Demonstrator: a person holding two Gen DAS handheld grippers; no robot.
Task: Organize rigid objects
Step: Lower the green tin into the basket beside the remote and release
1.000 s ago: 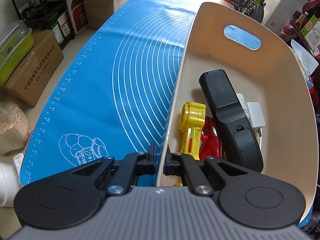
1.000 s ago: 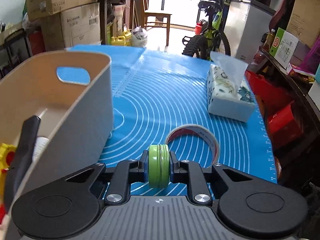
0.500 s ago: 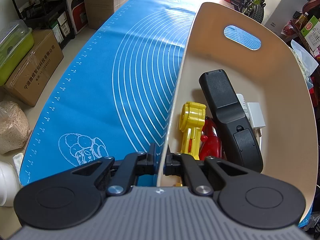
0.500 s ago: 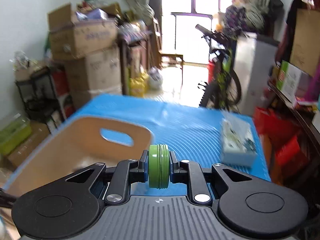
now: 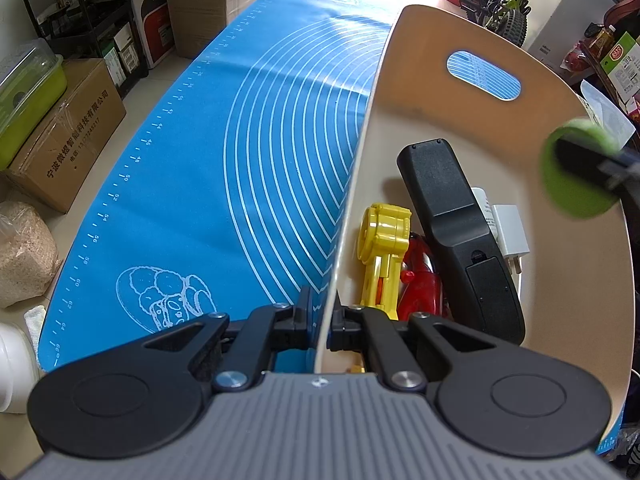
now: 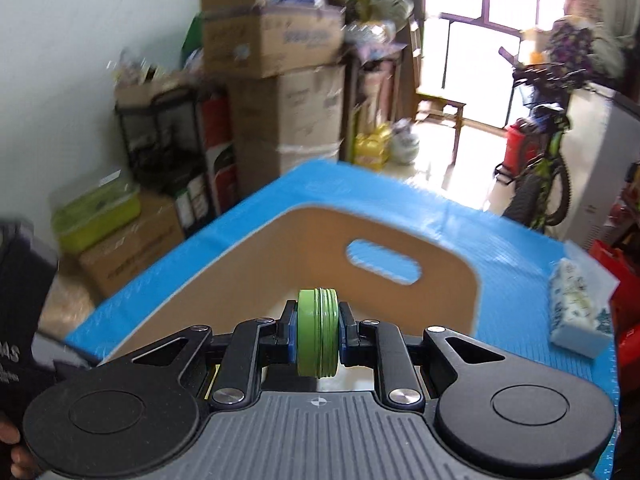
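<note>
My left gripper (image 5: 323,320) is shut on the near left wall of a beige bin (image 5: 360,152) that stands on a blue mat (image 5: 248,168). In the bin lie a black remote (image 5: 460,232), a yellow toy (image 5: 382,248), a red toy (image 5: 418,284) and a white charger (image 5: 508,236). My right gripper (image 6: 318,338) is shut on a round green tin (image 6: 318,338) and holds it above the bin (image 6: 256,272). The tin also shows blurred at the right edge of the left wrist view (image 5: 576,168), over the bin's right wall.
A tissue pack (image 6: 580,308) lies on the mat at the right. Cardboard boxes (image 5: 68,136), a shelf rack (image 5: 76,12) and a green-lidded box (image 5: 24,92) stand on the floor to the left. A bicycle (image 6: 540,160) stands at the back.
My right gripper has carried the green tin up and to the left, from beside the bin to above it. The tin now shows in the left wrist view. The left gripper has not moved.
</note>
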